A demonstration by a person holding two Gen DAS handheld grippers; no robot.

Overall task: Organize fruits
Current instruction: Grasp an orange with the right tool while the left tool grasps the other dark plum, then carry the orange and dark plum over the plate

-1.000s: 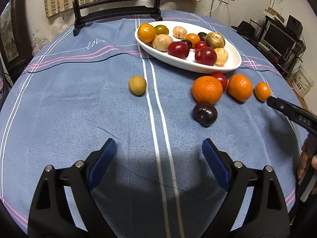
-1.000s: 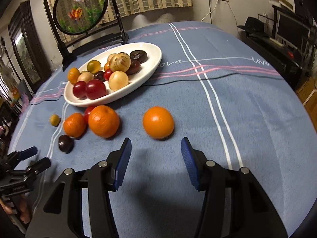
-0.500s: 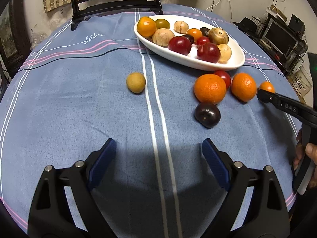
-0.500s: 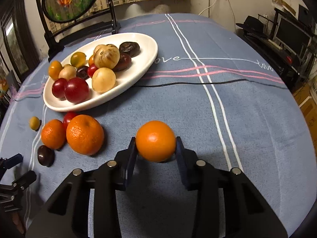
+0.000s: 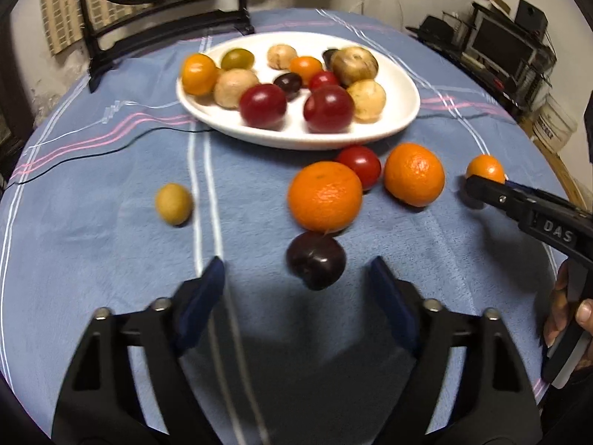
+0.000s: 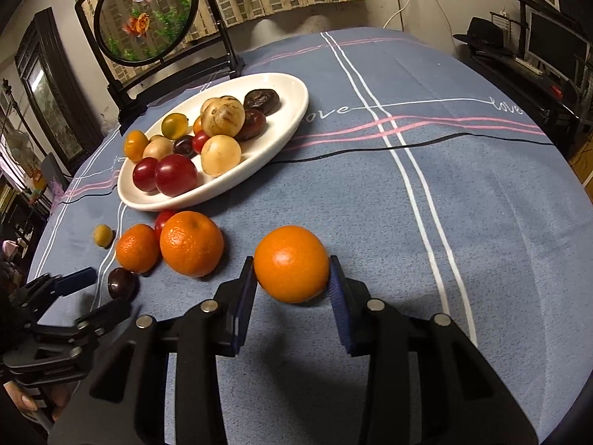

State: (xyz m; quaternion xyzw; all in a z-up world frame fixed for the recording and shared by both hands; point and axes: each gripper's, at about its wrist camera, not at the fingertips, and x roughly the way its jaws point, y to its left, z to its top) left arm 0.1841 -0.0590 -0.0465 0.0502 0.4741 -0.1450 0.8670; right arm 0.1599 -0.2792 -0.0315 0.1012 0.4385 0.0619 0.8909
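Observation:
A dark plum point(image 5: 315, 265) lies on the blue tablecloth just ahead of my left gripper point(image 5: 296, 261). Its jaws are closing with the plum between the blue fingertips, and the pads stand clear of it. In the right wrist view the left gripper point(image 6: 98, 293) flanks the same plum point(image 6: 121, 282). My right gripper point(image 6: 292, 259) is shut on an orange point(image 6: 291, 263), pads pressed on both sides. The white oval plate point(image 6: 292, 111) behind holds several plums, tomatoes and pale fruits. The right gripper point(image 5: 485, 181) and its orange point(image 5: 485, 168) show at the left wrist view's right edge.
Two loose oranges point(image 5: 325, 195) point(image 5: 414, 174), a red tomato point(image 5: 359, 166) and a small yellow fruit point(image 5: 173, 203) lie in front of the plate point(image 5: 407, 111). A round fish ornament on a black stand point(image 6: 146, 18) stands behind it. A thin black cable point(image 6: 370, 148) crosses the cloth.
My right gripper closed on the orange and holds it. My left gripper moved forward to the dark plum, and its jaws have narrowed around it.

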